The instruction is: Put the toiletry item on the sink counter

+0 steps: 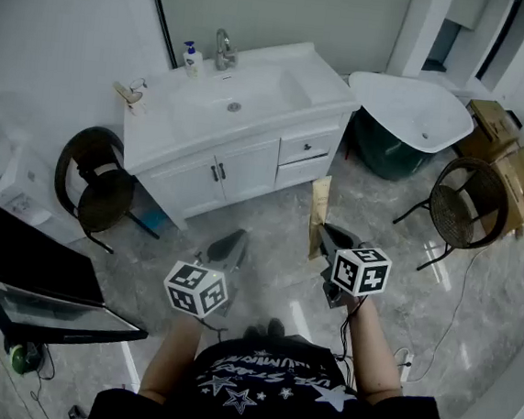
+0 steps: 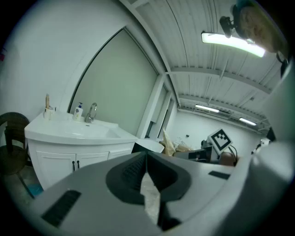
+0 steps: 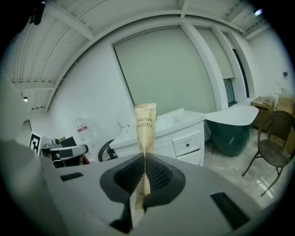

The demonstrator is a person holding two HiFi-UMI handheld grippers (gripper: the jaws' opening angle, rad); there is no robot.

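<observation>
A tan paper toothbrush packet (image 3: 145, 133) stands upright, pinched between the jaws of my right gripper (image 3: 144, 177), which is shut on it. The head view has the packet (image 1: 318, 214) rising from that gripper (image 1: 328, 243) over the floor, in front of the white sink counter (image 1: 296, 92). My left gripper (image 1: 226, 247) hangs level beside it, jaws shut with nothing between them (image 2: 146, 171). The sink counter (image 2: 55, 134) lies ahead at the left in the left gripper view.
On the counter stand a faucet (image 1: 224, 50), a soap bottle (image 1: 193, 59) and a small holder (image 1: 130, 95). A dark chair (image 1: 98, 184) is left of the cabinet, a white tub (image 1: 419, 113) and a wicker chair (image 1: 470, 204) to the right. A black screen (image 1: 25, 273) sits at the near left.
</observation>
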